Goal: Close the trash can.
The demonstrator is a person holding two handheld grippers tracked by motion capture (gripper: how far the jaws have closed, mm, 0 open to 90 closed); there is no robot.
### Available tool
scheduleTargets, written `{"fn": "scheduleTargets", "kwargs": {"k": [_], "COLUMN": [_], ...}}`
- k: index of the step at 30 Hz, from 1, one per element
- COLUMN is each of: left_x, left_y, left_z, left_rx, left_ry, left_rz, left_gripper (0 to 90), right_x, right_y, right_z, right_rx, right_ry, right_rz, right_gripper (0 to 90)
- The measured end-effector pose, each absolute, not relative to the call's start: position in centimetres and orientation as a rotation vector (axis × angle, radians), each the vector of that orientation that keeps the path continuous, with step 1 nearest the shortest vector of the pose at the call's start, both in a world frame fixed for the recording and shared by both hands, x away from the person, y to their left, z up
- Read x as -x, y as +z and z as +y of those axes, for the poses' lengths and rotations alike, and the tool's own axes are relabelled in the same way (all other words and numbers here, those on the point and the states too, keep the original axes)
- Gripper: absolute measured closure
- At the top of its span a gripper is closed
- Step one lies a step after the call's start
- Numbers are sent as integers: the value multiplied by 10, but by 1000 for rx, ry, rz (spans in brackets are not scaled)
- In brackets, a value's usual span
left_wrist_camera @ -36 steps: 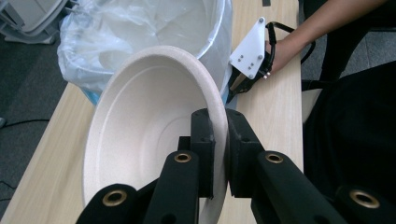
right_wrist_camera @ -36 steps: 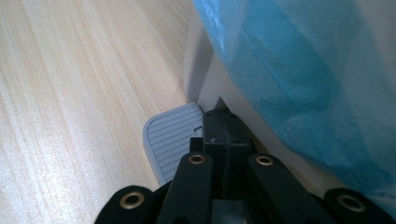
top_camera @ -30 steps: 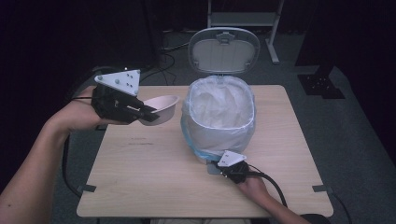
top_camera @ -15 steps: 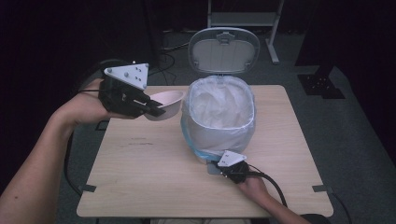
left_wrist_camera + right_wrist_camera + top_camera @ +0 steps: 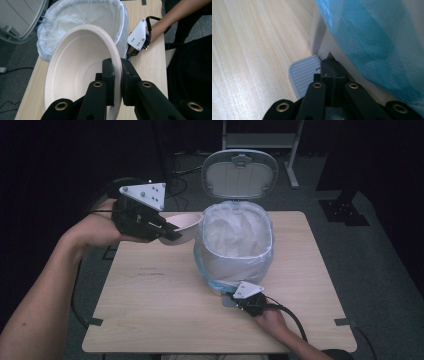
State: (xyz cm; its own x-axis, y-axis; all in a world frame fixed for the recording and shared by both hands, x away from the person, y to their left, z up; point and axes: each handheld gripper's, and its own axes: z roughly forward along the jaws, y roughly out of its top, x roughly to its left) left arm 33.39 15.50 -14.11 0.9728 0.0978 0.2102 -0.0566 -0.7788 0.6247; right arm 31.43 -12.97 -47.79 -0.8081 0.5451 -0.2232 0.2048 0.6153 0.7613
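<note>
Beside the lined bin [image 5: 234, 245] on the table [image 5: 150, 305], left gripper [image 5: 167, 231] fingers clamped on tilted bowl [image 5: 182, 226] rim, right gripper [image 5: 235, 296] fingers closed empty, pressing the bin's pedal [image 5: 303, 72].

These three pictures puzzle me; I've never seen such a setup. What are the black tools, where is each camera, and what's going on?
A person holds a hand-held claw in each hand. One camera looks down on the table from above; one more rides on each claw. On the table stands a pedal bin, bag-lined, lid up. The left claw is shut on the rim of an empty bowl, held raised beside the bin's opening. The right claw, jaws together, rests on the grey pedal at the bin's foot.
</note>
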Motion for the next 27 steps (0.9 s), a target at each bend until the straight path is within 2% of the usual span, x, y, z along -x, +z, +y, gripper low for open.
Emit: {"fn": "scheduleTargets", "kwargs": {"k": [27], "left_x": [-357], "left_y": [-137], "left_z": [93], "left_rx": [-2465], "left_ry": [262], "left_rz": [-67], "left_gripper": [832], "right_x": [-314], "right_y": [-478], "right_z": [-130], "right_rx": [-593], "right_ry": [1056], "right_rz": [2405], "right_gripper": [900]}}
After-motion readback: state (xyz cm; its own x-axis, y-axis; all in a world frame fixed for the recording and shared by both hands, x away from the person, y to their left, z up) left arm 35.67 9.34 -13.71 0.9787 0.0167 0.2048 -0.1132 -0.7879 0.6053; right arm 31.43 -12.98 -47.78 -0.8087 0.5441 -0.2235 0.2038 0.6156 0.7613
